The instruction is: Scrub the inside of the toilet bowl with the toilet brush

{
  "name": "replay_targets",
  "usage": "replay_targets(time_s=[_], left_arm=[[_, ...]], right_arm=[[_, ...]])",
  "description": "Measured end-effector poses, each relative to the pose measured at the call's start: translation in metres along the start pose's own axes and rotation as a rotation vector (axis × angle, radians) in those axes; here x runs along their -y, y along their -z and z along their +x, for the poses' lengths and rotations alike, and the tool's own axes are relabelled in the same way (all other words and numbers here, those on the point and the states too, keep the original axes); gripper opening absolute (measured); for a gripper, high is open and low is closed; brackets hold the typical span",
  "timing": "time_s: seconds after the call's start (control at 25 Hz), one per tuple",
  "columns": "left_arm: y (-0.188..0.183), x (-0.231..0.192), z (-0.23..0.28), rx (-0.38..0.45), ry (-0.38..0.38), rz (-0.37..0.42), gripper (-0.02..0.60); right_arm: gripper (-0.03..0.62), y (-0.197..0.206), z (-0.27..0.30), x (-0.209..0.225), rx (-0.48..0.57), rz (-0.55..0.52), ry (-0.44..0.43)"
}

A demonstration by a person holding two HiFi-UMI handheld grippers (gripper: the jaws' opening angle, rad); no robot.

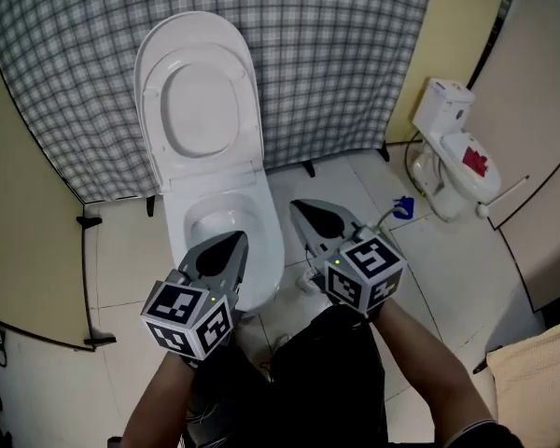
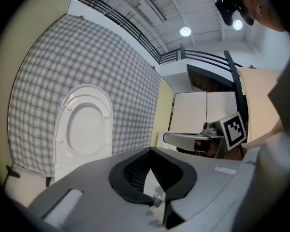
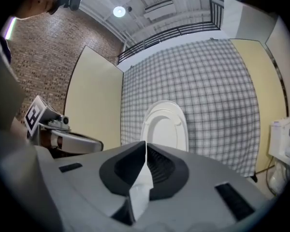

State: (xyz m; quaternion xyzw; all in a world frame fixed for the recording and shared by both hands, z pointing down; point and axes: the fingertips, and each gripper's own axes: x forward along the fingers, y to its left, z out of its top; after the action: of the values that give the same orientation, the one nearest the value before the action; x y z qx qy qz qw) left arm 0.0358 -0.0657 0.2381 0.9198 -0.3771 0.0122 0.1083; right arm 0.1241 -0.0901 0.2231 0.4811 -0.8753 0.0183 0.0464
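Observation:
The white toilet has its lid (image 1: 198, 101) and seat raised against the checked curtain, and the bowl (image 1: 269, 241) is uncovered. Both grippers hang high above the floor, close to the camera. My left gripper (image 1: 230, 241) is over the bowl's near rim, shut with nothing in it. Over the tiles just right of the bowl, my right gripper (image 1: 301, 209) is shut and empty as well. The left gripper view shows the lid (image 2: 84, 127) ahead and the right gripper (image 2: 170, 138) beside it. Beyond the closed right gripper (image 3: 145, 143), the right gripper view has the lid (image 3: 164, 127). I cannot make out a brush.
A checked curtain (image 1: 336, 54) hangs behind the toilet. A second, smaller toilet (image 1: 453, 152) stands at the right, with a small blue object (image 1: 403, 207) on the tiles beside it. Beige panels wall both sides. A pale cloth (image 1: 541, 381) lies at the lower right.

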Motion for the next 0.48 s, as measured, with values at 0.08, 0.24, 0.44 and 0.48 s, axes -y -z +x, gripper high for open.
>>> replay_targets(time_s=[0.08, 0.24, 0.44, 0.48], left_arm=[[-0.017, 0.003, -0.011, 0.022, -0.001, 0.034, 0.009], [-0.035, 0.005, -0.04, 0.047, -0.013, 0.073, 0.009], [-0.035, 0.0, -0.064, 0.068, -0.047, 0.049, 0.009], [-0.036, 0.001, -0.066, 0.072, -0.051, 0.042, 0.009]], right_arm=[[0.016, -0.013, -0.007, -0.019, -0.001, -0.034, -0.037], [0.015, -0.026, -0.023, -0.049, -0.006, -0.07, -0.088], [0.015, -0.031, -0.034, -0.073, 0.001, -0.022, -0.131], [0.015, -0.033, -0.035, -0.076, 0.003, -0.013, -0.142]])
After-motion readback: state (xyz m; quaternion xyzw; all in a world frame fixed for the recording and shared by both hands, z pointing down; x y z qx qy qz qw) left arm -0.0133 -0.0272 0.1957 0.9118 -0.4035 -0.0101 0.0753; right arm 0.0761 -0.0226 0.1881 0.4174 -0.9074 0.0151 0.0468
